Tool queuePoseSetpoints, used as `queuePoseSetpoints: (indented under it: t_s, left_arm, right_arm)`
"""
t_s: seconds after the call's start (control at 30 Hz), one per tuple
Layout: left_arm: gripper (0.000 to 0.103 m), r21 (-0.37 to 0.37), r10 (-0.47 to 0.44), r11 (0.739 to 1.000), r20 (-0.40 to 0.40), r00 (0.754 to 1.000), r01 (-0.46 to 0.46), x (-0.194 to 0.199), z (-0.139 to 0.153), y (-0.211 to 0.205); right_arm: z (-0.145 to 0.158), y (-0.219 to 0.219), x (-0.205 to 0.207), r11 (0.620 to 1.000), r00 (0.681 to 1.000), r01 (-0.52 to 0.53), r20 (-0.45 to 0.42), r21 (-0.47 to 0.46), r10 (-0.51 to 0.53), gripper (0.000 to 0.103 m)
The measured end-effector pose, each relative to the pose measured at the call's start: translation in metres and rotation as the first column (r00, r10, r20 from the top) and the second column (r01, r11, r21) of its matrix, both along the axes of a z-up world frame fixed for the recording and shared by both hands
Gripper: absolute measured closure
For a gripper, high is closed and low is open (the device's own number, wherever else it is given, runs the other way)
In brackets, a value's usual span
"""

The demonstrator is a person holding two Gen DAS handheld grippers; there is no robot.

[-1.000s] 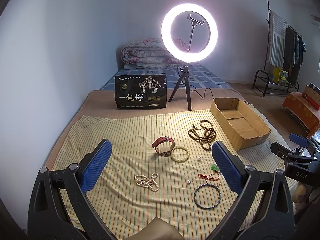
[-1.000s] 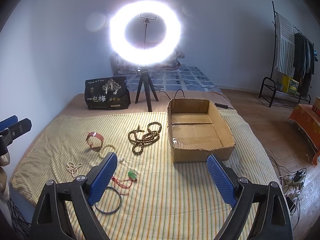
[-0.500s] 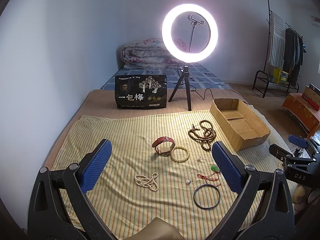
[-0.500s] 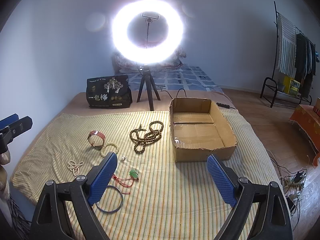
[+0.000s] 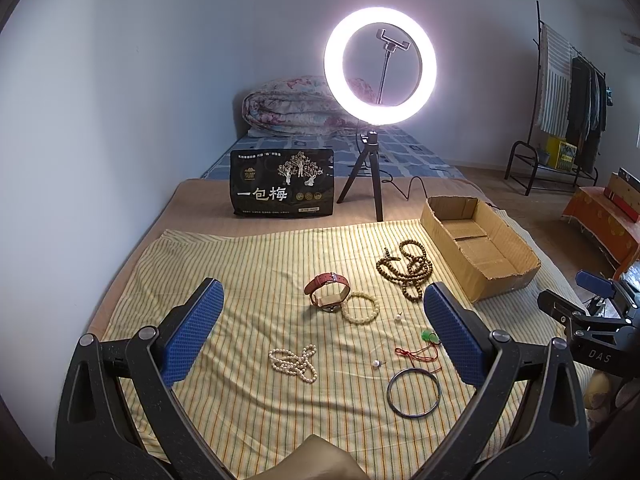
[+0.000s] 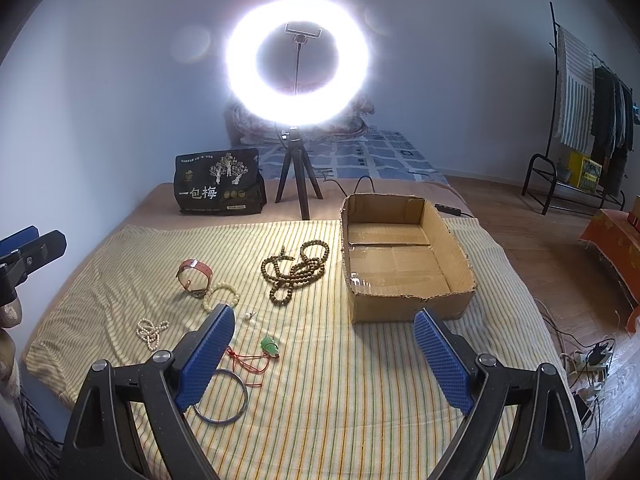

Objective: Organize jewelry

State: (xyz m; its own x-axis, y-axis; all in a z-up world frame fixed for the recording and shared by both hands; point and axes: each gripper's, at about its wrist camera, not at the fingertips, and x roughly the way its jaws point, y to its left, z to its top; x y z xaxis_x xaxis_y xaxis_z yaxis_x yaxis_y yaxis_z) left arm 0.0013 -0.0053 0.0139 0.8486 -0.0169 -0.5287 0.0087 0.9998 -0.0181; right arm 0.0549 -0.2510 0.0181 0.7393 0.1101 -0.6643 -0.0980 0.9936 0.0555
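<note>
Both the left gripper (image 5: 322, 332) and the right gripper (image 6: 322, 356) hover with their dimpled blue rubber pads spread wide, holding nothing. Below them, on the rumpled yellow striped cloth (image 6: 340, 400), lie the pieces — a thin metal bangle (image 5: 414, 392), a white pearl strand (image 5: 294, 363), a red-strapped leather watch (image 5: 328, 292) touching a cream bead bracelet (image 5: 360, 309), and knotted brown wooden prayer beads (image 6: 296, 270). The shallow open cardboard box (image 6: 404, 264) sits just right of them.

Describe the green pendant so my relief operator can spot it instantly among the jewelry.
Start at the cardboard box on the striped cloth. Come toward the camera and left to the thin metal bangle; the green pendant lies just beyond it. It is the only green piece, tied to a red cord.
</note>
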Motion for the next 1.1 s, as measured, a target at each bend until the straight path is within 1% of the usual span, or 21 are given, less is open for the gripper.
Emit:
queuePoseSetpoints:
  t_s: [0.53,0.8,1.1]
  left_arm:
    - [0.001,-0.005,0.007,1.000,-0.001,1.000,-0.007,-0.002,-0.006,0.005]
    - [0.001,-0.002,0.030,1.000,-0.010,0.999,-0.030,0.000,-0.010,0.013]
    - [0.001,-0.012,0.061,0.998,-0.052,0.997,-0.062,0.011,-0.021,0.035]
  right_arm:
    - [-0.002,0.003,-0.001,1.000,1.000,-0.009,-0.008,0.001,0.009,0.010]
    - [-0.005,0.004,0.003,1.000,0.999,-0.027,-0.024,0.001,0.027,0.010]
    - [-0.017,0.022,0.007,0.993,0.991,-0.116,-0.074,-0.011,0.115,0.010]
